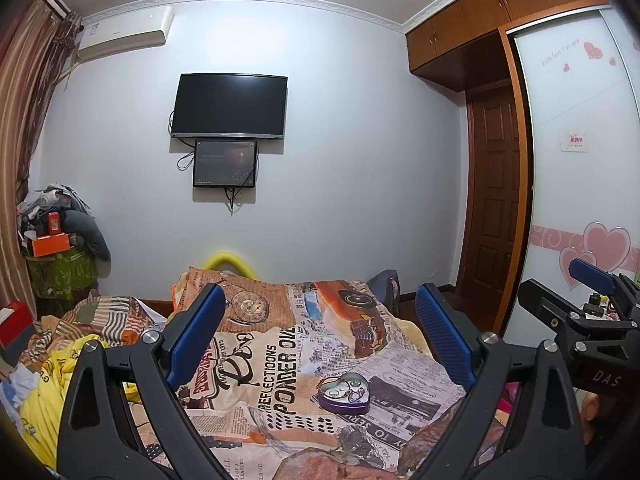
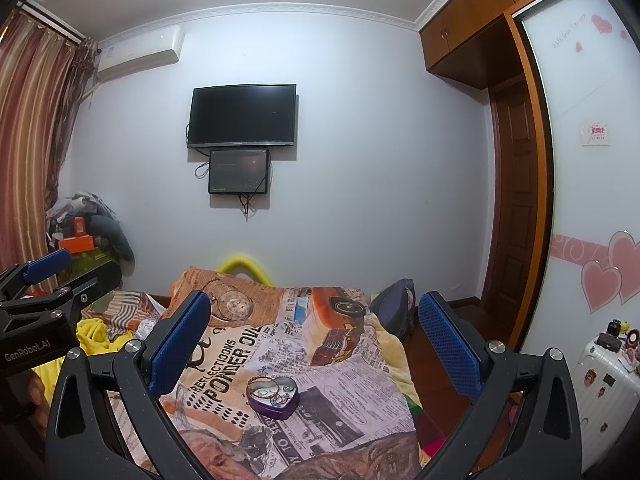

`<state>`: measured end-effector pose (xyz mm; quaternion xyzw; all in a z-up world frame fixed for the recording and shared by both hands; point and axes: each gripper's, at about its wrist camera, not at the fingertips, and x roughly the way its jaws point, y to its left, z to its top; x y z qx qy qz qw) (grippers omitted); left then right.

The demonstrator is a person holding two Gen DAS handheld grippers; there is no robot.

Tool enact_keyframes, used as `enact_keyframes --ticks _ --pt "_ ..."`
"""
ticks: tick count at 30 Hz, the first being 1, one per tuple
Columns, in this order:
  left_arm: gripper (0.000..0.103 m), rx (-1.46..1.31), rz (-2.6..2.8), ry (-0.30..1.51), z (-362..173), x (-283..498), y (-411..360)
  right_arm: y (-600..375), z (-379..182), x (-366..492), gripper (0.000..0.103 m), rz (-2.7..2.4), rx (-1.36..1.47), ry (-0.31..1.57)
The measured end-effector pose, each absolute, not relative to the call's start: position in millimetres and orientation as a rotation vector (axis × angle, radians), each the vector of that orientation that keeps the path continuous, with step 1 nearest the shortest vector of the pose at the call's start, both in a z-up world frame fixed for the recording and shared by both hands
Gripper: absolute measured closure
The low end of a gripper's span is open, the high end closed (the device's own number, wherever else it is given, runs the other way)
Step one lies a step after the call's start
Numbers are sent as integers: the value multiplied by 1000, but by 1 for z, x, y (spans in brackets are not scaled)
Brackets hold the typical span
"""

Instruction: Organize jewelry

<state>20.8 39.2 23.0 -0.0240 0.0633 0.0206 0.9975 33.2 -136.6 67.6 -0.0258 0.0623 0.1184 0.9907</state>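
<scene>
Blue ribbed pads faced both claws: the left gripper and the right gripper each stood with jaws wide apart and nothing between them, held level above the bed. Item one, lower centre of both views: a heart-shaped tin, purple-walled, lid off, resting on the blanket and holding the jewelry, a tangle of thin chain and ring-like pieces, one loop draped over the rim at the tin's upper left. Judged light, stiff and smooth-sided, so apt to slide or tip on soft bedding; best taken across its outer walls. The chains looked fine, limp and snag-prone, better pinched at a single loop than scooped. Item two: a newspaper-print blanket, soft, wrinkled, an uneven and yielding support. Left of frame, crumpled yellow cloth. Farther up the bed, a round glass dish. Far wall: a dark television with a smaller screen beneath, an air conditioner upper left, striped curtains. Right of frame: a wooden door and a wardrobe panel with pink hearts.
</scene>
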Motion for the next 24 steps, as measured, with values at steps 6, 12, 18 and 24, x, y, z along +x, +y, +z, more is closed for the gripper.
enact_keyframes --ticks 6,12,18,24 --pt "6 -48 43 128 23 21 39 -136 67 33 0 241 -51 131" --pt "6 -49 43 130 23 21 39 -135 67 32 0 242 -51 133" --pt "6 -47 43 134 22 22 39 -135 66 32 0 244 -46 137" --pt "6 -46 41 136 21 22 38 -136 65 32 0 247 -37 144"
